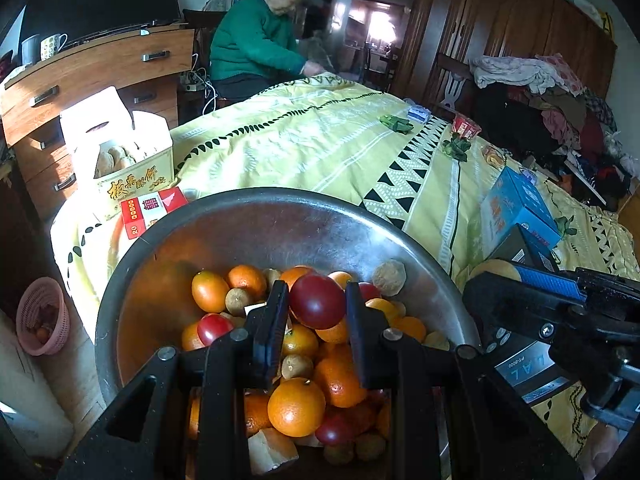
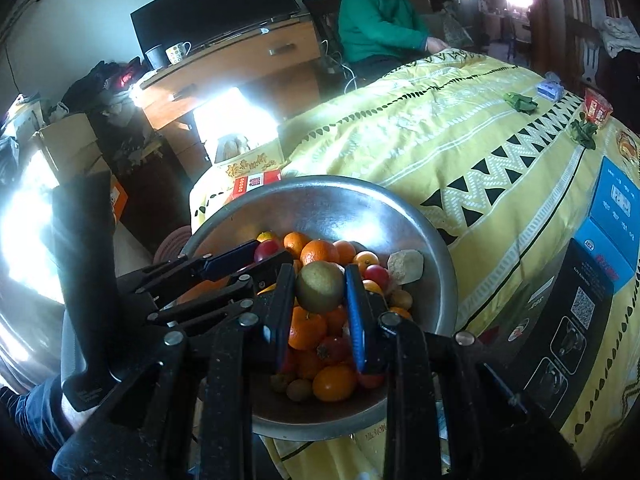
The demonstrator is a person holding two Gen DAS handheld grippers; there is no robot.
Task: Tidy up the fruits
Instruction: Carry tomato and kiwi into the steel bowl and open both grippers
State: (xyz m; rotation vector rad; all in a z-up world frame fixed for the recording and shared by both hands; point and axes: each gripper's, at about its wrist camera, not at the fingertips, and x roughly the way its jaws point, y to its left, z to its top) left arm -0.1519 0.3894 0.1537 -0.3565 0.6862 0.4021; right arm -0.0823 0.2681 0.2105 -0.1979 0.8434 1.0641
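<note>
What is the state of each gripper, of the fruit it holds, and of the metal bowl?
left gripper: shut on a red fruit.
red fruit: held between the fingers, above the bowl.
right gripper: shut on a greenish-brown fruit.
greenish-brown fruit: held between the fingers, above the bowl.
metal bowl: upright on the bed, partly filled with fruit.

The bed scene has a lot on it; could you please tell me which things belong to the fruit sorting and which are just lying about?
Job:
- metal bowl
- red fruit in left gripper
- green-brown fruit in right gripper
- oranges

Lying about:
- blue box
- pastry box
- mug
- pink basket
</note>
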